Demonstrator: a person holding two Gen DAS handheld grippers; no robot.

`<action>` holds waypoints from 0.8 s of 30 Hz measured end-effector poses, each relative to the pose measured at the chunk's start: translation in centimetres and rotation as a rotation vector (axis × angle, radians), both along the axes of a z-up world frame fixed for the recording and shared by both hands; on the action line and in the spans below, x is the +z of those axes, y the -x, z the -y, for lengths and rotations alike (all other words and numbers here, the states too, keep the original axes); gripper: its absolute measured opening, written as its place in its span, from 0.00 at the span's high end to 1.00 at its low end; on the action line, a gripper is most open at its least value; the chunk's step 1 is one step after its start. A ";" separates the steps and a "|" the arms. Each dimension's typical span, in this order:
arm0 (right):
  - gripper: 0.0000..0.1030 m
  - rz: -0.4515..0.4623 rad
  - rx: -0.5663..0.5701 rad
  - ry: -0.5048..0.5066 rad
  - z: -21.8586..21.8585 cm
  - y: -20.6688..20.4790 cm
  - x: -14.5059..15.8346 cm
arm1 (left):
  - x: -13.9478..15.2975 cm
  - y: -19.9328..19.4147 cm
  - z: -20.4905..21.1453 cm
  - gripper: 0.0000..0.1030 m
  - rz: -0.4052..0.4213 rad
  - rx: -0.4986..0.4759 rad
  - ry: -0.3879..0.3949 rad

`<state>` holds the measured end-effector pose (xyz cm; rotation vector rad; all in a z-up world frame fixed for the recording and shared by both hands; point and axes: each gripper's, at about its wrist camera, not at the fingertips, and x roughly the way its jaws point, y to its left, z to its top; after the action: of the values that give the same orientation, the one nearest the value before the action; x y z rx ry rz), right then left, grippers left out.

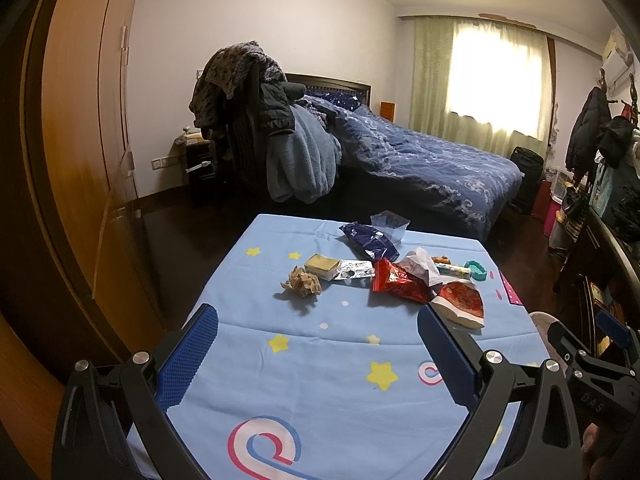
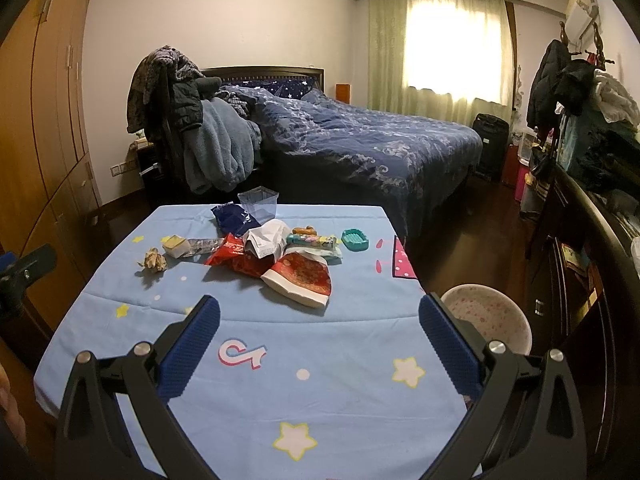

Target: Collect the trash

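Note:
Trash lies on a table with a light blue star-print cloth (image 1: 304,360) (image 2: 280,360). It includes a crumpled brown paper ball (image 1: 303,283) (image 2: 154,261), a small yellow box (image 1: 323,267) (image 2: 176,245), a red foil wrapper (image 1: 396,282) (image 2: 236,258), a red and white paper bag (image 1: 460,302) (image 2: 302,280), a dark blue bag (image 1: 370,240) (image 2: 232,218) and white crumpled paper (image 1: 418,266) (image 2: 264,242). My left gripper (image 1: 318,330) is open and empty above the near part of the table. My right gripper (image 2: 320,322) is open and empty, short of the red and white bag.
A white basin (image 2: 486,320) stands on the floor right of the table. A clear plastic cup (image 2: 259,202), a teal soap dish (image 2: 354,239) and a colourful tube (image 2: 314,240) sit at the table's far side. A bed (image 2: 360,144), a wardrobe (image 1: 80,160) and a dresser (image 2: 592,240) surround it.

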<state>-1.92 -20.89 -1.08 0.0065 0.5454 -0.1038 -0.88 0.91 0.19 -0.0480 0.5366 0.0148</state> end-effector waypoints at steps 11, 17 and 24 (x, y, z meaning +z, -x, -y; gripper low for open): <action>0.03 -0.016 0.000 0.001 0.0 -0.3 -0.6 | -0.4 -0.9 -0.9 0.03 -0.028 0.006 0.006; 0.03 -0.068 0.006 0.011 0.0 -1.9 -2.2 | -2.4 -3.0 -2.5 0.03 -0.086 0.009 0.021; 0.03 -0.114 -0.012 -0.001 1.0 -4.3 -3.7 | -5.6 -9.7 -4.3 0.04 -0.215 -0.046 0.090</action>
<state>2.41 -21.89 -4.80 0.0051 0.6595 -0.1156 8.78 5.18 -5.40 -0.1232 0.7528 -0.0502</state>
